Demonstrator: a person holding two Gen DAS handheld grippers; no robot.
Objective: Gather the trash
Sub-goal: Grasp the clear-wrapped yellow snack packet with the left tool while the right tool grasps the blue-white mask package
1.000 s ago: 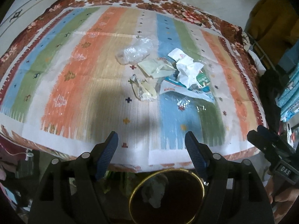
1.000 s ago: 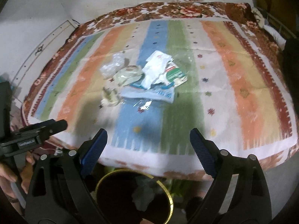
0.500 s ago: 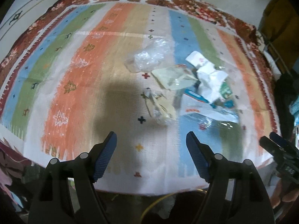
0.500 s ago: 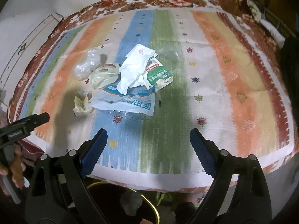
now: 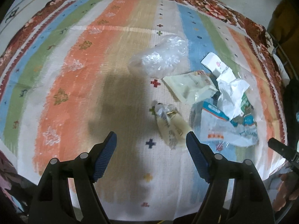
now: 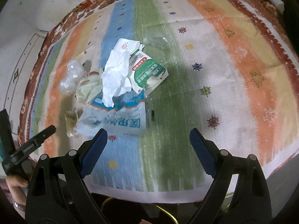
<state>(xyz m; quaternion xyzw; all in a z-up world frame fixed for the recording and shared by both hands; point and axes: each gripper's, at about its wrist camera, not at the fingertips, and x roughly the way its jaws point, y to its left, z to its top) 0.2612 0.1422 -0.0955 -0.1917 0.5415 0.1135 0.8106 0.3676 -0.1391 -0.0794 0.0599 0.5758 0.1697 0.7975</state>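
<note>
1. My left gripper hangs with its jaws spread wide and empty over the striped cloth, and the small crumpled yellowish wrapper lies just ahead, nearer the right-hand finger.
2. My right gripper is equally wide and holds nothing; the blue-and-white plastic bag sits just past its left finger.
3. The remaining litter forms one loose heap: white tissue draped over the green packet, with the clear plastic wad lying apart.
4. I'd take the wrapper first (it's isolated, so nothing drags along), centring it before closing.
5. I'd pinch low but short of the cloth, since the fabric could bunch into the jaws.
</note>
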